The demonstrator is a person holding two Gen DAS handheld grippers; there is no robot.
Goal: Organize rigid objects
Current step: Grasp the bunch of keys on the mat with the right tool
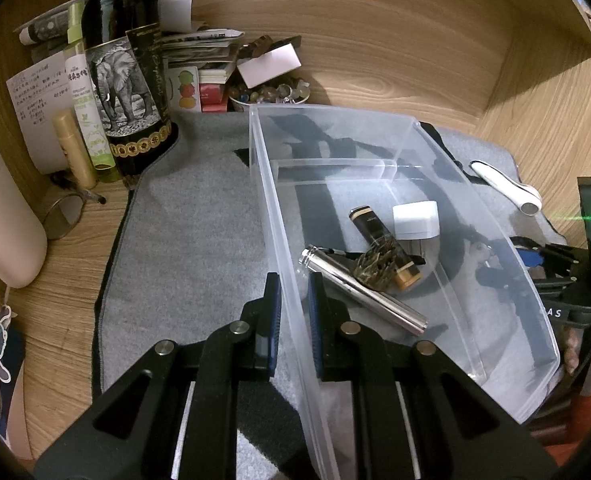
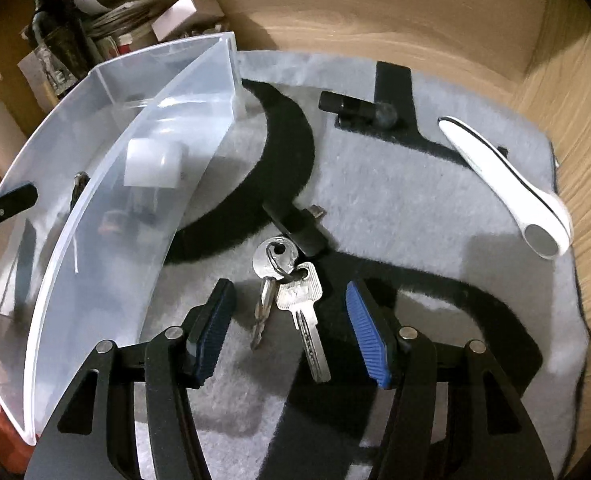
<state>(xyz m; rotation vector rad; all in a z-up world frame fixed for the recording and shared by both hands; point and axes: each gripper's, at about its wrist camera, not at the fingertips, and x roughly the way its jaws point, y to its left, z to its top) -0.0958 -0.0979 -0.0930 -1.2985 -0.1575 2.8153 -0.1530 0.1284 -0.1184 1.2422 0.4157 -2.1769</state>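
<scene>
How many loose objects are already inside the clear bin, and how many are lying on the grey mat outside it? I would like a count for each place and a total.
Inside the clear bin: 4 (white cube, silver tube, brown-gold tube, spiky clip)
On the grey mat: 4 (key bunch, white handle, black cylinder, black clip)
Total: 8

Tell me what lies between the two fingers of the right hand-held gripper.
In the right wrist view, a bunch of keys lies on the grey mat between the open right hand-held gripper fingers, untouched.
</scene>
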